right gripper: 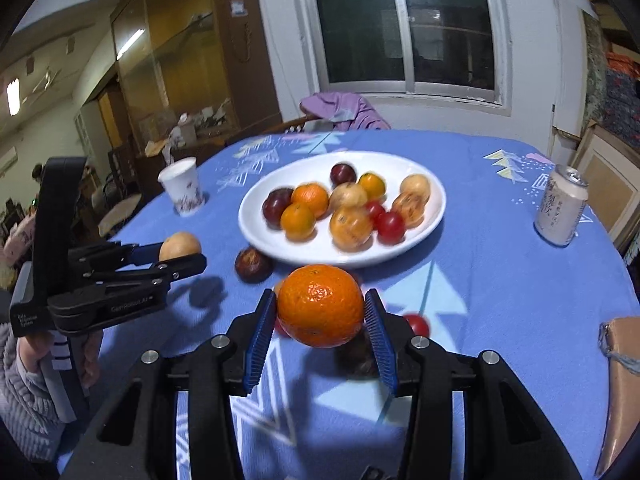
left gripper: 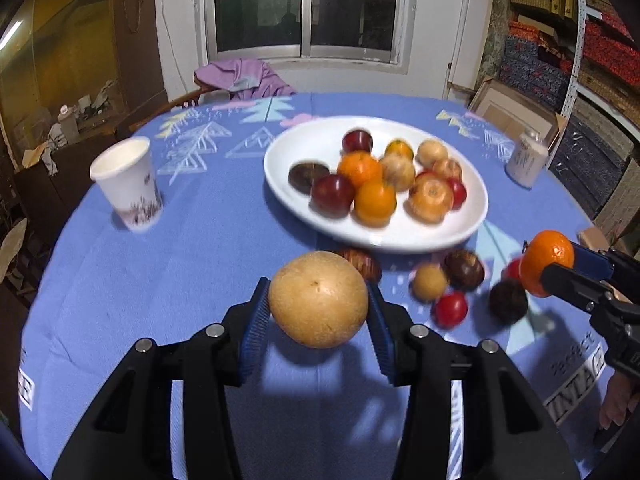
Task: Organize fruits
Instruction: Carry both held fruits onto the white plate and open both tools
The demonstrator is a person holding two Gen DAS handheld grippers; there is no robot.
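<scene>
Blue patterned cloth covers the round table (left gripper: 208,240), with a dark window behind it. Above that cloth the left gripper (left gripper: 318,304) is clamped on a tan, round pear-like fruit (left gripper: 318,298), whose sides are squeezed between the blue ribbed pads (left gripper: 256,320); the fruit hangs clear of the table with its shadow below. The right gripper (right gripper: 320,308) is closed on a mandarin (right gripper: 320,304) in the same way, held off the cloth just short of the plate.

Beyond both claws sits the white oval plate (left gripper: 304,148), loaded with mandarins, dark red plums, small red fruits and pale tan ones. Loose fruit lies on the cloth near its front rim: a dark brown one (left gripper: 464,270), a small tan one (left gripper: 429,282), a red one (left gripper: 451,309) and another dark one (left gripper: 508,300); motion blur makes their kinds hard to settle.

From the left wrist, the right gripper shows at the right edge with its mandarin. From the right wrist, the left gripper appears side-on at the left, gripped by a hand (right gripper: 86,356) in a grey sleeve, and one dark plum (right gripper: 253,265) lies just beside the plate. A paper cup (left gripper: 128,184) stands to the left and a drink can (right gripper: 562,210) to the right.
</scene>
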